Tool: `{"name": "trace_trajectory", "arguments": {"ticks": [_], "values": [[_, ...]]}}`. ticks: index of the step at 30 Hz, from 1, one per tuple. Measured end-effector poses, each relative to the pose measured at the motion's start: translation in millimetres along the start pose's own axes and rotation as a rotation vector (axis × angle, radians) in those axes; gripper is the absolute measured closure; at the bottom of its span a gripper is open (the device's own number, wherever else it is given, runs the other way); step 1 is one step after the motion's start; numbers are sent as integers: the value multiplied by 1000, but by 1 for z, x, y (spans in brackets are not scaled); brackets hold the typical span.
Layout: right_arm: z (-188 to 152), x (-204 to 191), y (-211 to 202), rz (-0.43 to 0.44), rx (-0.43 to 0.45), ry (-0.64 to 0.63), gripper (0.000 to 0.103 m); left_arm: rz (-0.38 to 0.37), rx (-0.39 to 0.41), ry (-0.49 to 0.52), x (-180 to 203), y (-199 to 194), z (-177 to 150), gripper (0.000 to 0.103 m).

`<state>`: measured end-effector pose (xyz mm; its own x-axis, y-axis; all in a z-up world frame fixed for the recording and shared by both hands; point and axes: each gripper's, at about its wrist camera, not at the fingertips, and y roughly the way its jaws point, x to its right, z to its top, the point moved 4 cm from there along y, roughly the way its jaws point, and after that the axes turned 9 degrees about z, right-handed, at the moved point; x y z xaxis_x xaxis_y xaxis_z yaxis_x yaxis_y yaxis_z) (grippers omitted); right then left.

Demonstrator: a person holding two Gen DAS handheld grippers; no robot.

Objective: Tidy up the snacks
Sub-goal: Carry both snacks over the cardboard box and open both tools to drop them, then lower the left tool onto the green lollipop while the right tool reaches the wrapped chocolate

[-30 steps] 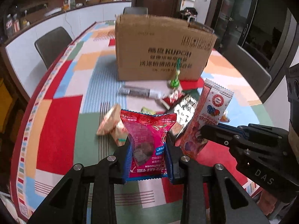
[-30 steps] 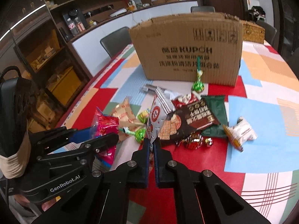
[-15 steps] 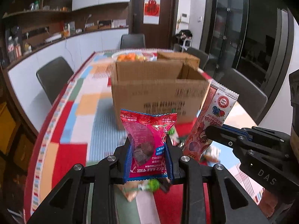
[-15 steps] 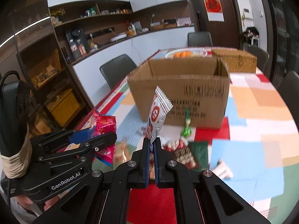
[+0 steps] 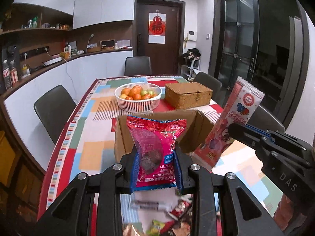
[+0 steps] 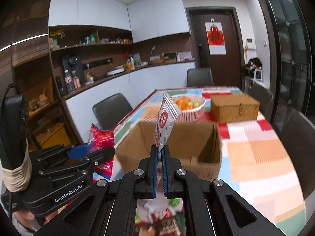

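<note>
My left gripper (image 5: 155, 157) is shut on a pink hawthorn snack packet (image 5: 155, 145), held in the air just before the open cardboard box (image 5: 198, 129). My right gripper (image 6: 160, 155) is shut on a tall white-and-red snack pouch (image 6: 164, 122), held upright above the near rim of the same box (image 6: 208, 153). The pouch (image 5: 234, 123) and the right gripper (image 5: 236, 131) also show at the right of the left wrist view. The pink packet (image 6: 101, 139) and the left gripper (image 6: 102, 153) show at the left of the right wrist view. The box interior looks empty.
Loose snacks (image 5: 167, 218) lie blurred on the patchwork tablecloth below the grippers. Behind the box stand a white basket of fruit (image 5: 137, 98) and a wicker chest (image 5: 188, 95). Dark chairs (image 5: 52, 110) surround the table.
Both grippers have risen from the snack pile on the table and moved forward to the box's open top, each still holding its snack. The view now looks over the box.
</note>
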<state>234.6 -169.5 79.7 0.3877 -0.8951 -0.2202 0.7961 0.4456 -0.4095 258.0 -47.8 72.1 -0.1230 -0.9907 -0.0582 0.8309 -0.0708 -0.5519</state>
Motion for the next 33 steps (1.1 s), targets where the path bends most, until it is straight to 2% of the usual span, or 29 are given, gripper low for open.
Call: {"name": "trace_trajectory", "arguments": {"ticks": [7,17,19,20,21,24,26,27,30,33], "values": [[32,17,26,-36,8,-20,98,20,-6,19,2,31,35,73],[39,49,79,-61,-87,16,98,1,-139,18,5,98,43,72],[37,53,88,-67,-104,24,97,16,-153,33,7,104,43,67],[36,55,92,-67,-114,22,97,42,-163,41,6,106,42,56],[34,57,95,-70,-131,17,97,63,-163,44,4,105,39,48],[27,58,96,-114,-155,1,86,78,-124,44,-3,89,33,42],[24,55,89,-123,-149,-5,71,80,-102,47,-4,74,28,38],[23,53,85,-124,-145,-9,67,80,-93,48,-5,68,26,38],[18,44,70,-131,-125,-24,65,65,-70,44,-7,46,20,35],[12,32,54,-101,-121,-19,63,61,-48,38,-10,25,11,33]]}}
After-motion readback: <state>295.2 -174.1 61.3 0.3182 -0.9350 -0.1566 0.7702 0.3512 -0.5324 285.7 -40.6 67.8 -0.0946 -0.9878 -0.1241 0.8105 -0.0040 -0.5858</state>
